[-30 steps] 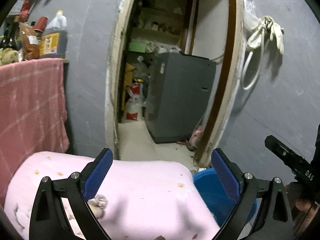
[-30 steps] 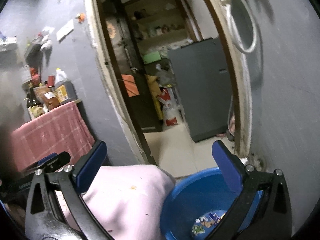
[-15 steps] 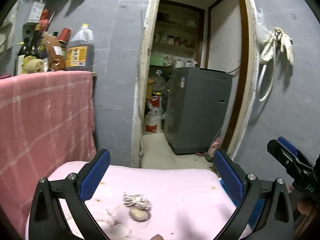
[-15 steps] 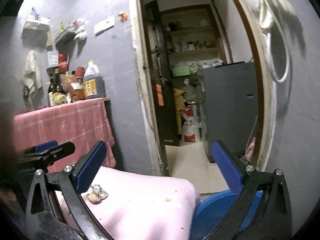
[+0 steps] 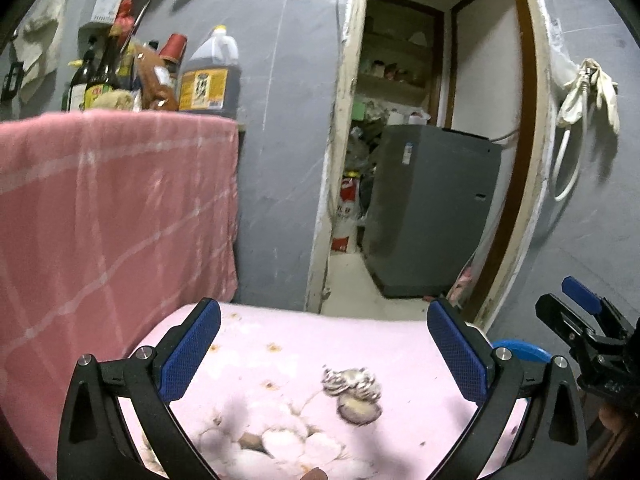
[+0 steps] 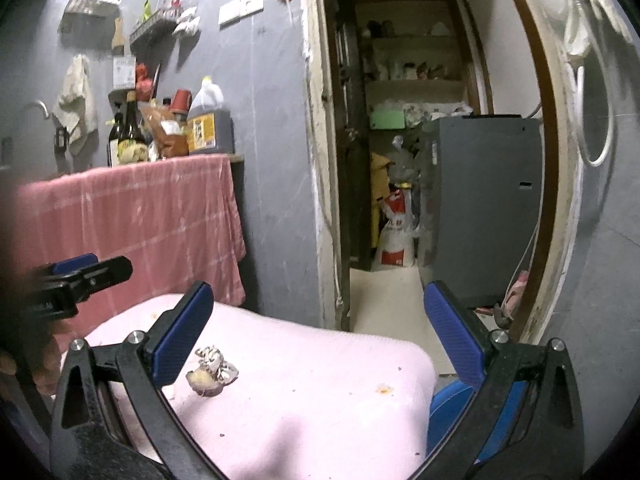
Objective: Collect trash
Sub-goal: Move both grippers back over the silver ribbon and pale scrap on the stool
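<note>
Pink cloth-covered surface [image 5: 288,360] fills the foreground in both wrist views, dotted with small orange stains. On it lies a crumpled silver-and-tan scrap of trash [image 5: 354,390], also seen at [image 6: 212,370]. Left tool [image 5: 324,354]: blue-padded fingers spread wide, holding nothing; the scrap sits between them, nearer the right finger, untouched. Right tool [image 6: 318,338]: fingers wide apart, holding nothing; the scrap lies just beside its left pad. Blue plastic basin [image 6: 448,404] shows past the right edge of the surface, partly hidden. Large brown jug with yellow label [image 5: 212,80] stands above a red checked cloth [image 5: 112,216]; label print unreadable. White-and-red sack [image 6: 396,240] in the doorway, writing illegible.
</note>
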The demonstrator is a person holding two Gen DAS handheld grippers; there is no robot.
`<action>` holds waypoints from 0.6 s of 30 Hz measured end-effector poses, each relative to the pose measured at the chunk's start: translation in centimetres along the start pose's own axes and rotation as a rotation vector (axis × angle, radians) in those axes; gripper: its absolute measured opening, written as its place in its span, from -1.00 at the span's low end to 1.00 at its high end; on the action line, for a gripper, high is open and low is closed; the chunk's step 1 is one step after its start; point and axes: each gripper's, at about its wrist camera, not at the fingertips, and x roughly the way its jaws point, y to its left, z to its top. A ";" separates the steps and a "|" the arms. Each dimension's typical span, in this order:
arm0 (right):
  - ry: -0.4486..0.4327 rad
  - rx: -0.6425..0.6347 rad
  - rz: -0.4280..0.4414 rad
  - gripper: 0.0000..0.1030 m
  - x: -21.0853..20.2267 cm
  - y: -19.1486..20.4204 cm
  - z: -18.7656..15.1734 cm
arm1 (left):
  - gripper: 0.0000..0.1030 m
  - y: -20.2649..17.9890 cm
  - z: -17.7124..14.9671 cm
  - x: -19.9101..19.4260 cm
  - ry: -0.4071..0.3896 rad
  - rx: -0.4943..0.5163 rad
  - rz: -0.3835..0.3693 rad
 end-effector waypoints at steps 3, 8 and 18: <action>0.042 -0.003 0.015 0.99 1.0 0.4 -0.4 | 0.97 0.9 -0.6 0.6 0.039 -0.011 0.006; 0.110 -0.006 0.031 0.99 2.4 0.6 -1.0 | 0.97 2.2 -1.6 1.6 0.109 -0.039 0.011; 0.254 -0.011 0.120 0.56 5.3 1.5 -2.6 | 0.95 2.8 -4.5 3.3 0.274 -0.056 0.031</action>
